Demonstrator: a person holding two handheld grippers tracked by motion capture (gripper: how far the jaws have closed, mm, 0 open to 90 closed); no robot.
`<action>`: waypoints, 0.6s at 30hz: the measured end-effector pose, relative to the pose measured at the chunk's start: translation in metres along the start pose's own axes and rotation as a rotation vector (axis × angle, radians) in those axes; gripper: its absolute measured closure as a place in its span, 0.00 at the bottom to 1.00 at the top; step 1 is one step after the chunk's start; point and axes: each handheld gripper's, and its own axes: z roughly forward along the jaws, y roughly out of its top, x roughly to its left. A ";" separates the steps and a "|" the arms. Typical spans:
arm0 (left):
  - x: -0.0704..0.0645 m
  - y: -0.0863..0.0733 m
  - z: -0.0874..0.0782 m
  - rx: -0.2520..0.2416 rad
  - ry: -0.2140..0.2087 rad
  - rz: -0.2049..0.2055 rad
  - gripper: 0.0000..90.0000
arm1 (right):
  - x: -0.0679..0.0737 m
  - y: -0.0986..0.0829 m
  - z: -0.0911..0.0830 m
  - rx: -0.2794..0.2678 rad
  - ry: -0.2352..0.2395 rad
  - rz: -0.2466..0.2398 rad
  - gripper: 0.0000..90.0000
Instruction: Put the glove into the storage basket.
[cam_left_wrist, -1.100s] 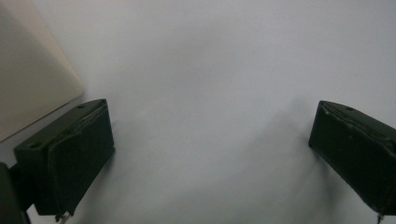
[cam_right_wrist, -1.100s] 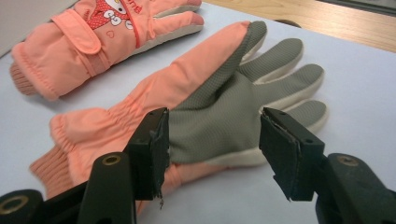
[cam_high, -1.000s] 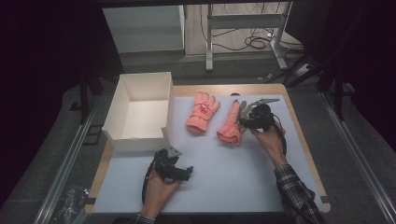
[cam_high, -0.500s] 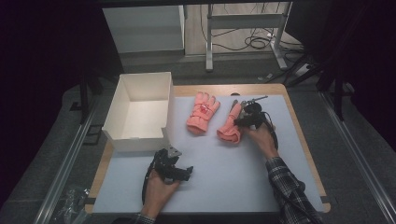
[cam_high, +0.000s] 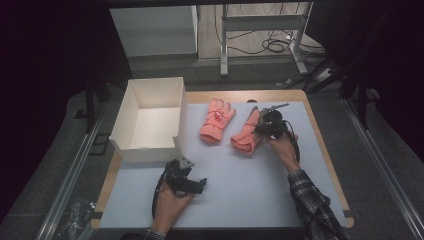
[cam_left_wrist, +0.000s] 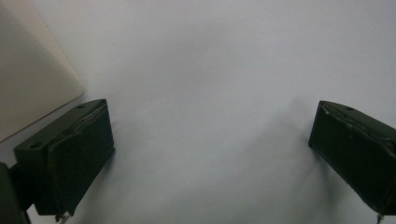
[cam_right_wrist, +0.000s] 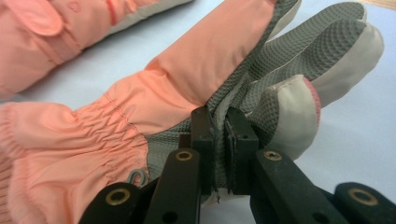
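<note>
Since the earlier frame, my right gripper (cam_high: 264, 127) has slid leftward onto the nearer glove and now sits against it, just right of the frame's centre in the high view. Its jaws are pinched together on the right glove (cam_high: 246, 136), and in the right gripper view I see the right gripper (cam_right_wrist: 219, 154) biting a fold of grey textured palm fabric at the seam, near the thumb, at lower centre of the frame. That right glove (cam_right_wrist: 187, 93) lies flat on the pale mat (cam_high: 250, 185), cuff toward the lower left of the frame in the high view and fingers toward the upper right.

A second, left glove (cam_high: 217, 120) lies just beside it toward the left of the frame, apart from it, fingers pointing to the top. It fills the upper left corner of the right gripper view (cam_right_wrist: 56, 32).

My left gripper (cam_high: 186, 181) has not shifted; it rests low on the mat at lower centre-left of the high view, held in my left hand (cam_high: 167, 207). Its jaws stand wide apart with bare mat between them (cam_left_wrist: 210, 140).

An open white box (cam_high: 150, 120) sits at the left of the frame, its corner showing at the upper left of the left gripper view (cam_left_wrist: 28, 79).
</note>
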 end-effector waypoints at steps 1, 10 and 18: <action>0.000 0.000 0.000 0.000 0.000 0.000 0.00 | 0.000 0.000 -0.002 -0.003 0.008 -0.001 0.93; 0.000 0.000 0.000 0.000 0.000 -0.001 0.00 | 0.008 0.002 -0.034 -0.054 0.116 -0.043 0.93; 0.000 0.000 0.000 0.000 0.000 0.000 0.00 | 0.032 -0.003 -0.066 -0.070 0.205 -0.166 0.92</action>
